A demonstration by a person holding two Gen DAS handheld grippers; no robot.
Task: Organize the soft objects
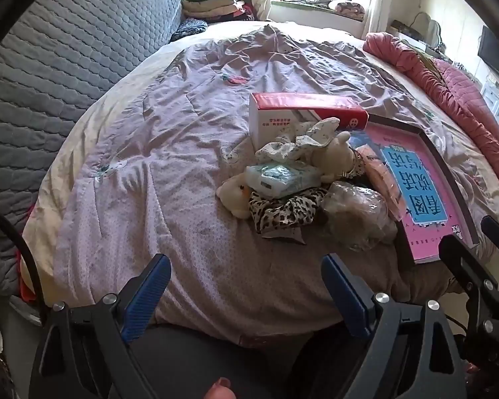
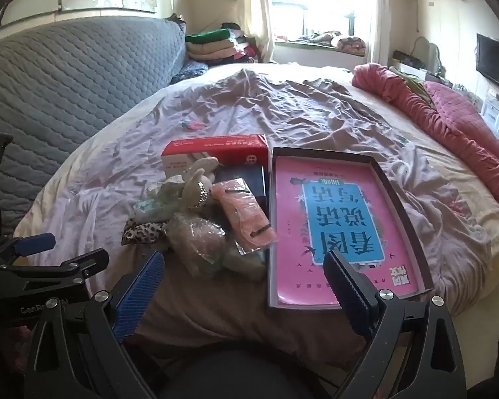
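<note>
Two open tools [image 1: 246,294] [image 2: 244,291], soft pile [image 1: 292,183] [image 2: 196,219] ahead, apart.

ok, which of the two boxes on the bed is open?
The dark shallow box on the right, holding the pink book. The red and white box behind the soft pile is closed.

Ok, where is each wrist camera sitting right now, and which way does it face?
Left wrist: low at the bed's near edge, facing across it at the soft pile; leopard cloth central; open left gripper and right gripper show.
Right wrist: beside it to the right, facing the pink book in its tray; open right gripper and left gripper show.
Shared: red box, pile, book, headboard, window.
</note>
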